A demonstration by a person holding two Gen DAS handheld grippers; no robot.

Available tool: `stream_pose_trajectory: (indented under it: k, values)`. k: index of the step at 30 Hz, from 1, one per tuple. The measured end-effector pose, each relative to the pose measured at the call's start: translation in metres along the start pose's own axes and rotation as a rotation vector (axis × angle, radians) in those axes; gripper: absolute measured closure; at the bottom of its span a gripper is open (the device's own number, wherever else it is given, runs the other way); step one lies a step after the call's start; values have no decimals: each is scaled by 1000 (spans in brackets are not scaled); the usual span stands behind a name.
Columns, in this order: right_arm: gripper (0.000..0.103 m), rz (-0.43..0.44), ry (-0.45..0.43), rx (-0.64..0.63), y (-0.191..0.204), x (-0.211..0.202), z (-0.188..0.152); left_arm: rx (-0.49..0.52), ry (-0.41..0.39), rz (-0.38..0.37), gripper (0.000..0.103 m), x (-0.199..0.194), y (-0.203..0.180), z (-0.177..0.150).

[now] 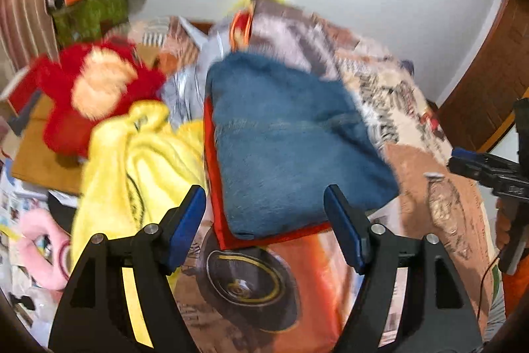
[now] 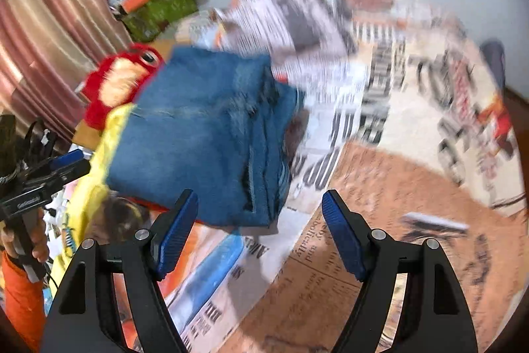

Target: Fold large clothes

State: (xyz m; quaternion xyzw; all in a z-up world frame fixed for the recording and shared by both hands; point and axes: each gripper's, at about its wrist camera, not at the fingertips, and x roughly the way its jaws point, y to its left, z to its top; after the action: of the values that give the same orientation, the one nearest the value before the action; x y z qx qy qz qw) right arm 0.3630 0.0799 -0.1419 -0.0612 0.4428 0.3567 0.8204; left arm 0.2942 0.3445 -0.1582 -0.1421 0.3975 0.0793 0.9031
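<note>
Printed bedspread (image 1: 426, 187) under folded denim (image 1: 291, 148).

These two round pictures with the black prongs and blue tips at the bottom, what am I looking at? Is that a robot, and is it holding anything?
No robot: a person holds a two-finger gripper tool in each hand, and a fisheye camera on each tool looks forward along its fingers. One picture is from the left gripper, the other from the right gripper. Each view also catches the other tool at its edge. Both stand open and hold nothing. Ahead lies a folded blue garment, probably jeans, on top of something red, on a bed covered by a printed sheet. Beside it are a crumpled yellow cloth and a red plush toy. The pictures are motion-blurred.
</note>
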Motion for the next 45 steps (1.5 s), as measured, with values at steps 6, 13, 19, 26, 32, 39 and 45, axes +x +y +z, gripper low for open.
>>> stream_pose_trajectory:
  k: [6, 13, 19, 26, 32, 39, 45]
  values:
    - [29, 58, -237, -8, 30, -99, 2, 102, -157, 8, 30, -86, -53, 12]
    - [29, 36, -507, -82, 78, -190, -20, 197, -446, 2, 30, -205, -115, -9]
    - [29, -7, -672, -146, 110, -231, -55, 208, -655, 60, 30, -262, -147, -50]
    - [29, -37, -739, -142, 126, -237, -82, 173, -712, 96, 15, -274, -154, -85]
    - [14, -126, -743, -133, 130, -229, -85, 137, -706, 114, 2, -271, -150, -95]
    - [2, -172, -742, -131, 130, -229, -86, 132, -695, 149, 1, -265, -150, -99]
    - [1, -168, -729, -131, 129, -229, -90, 113, -680, 141, 1, -262, -147, -101]
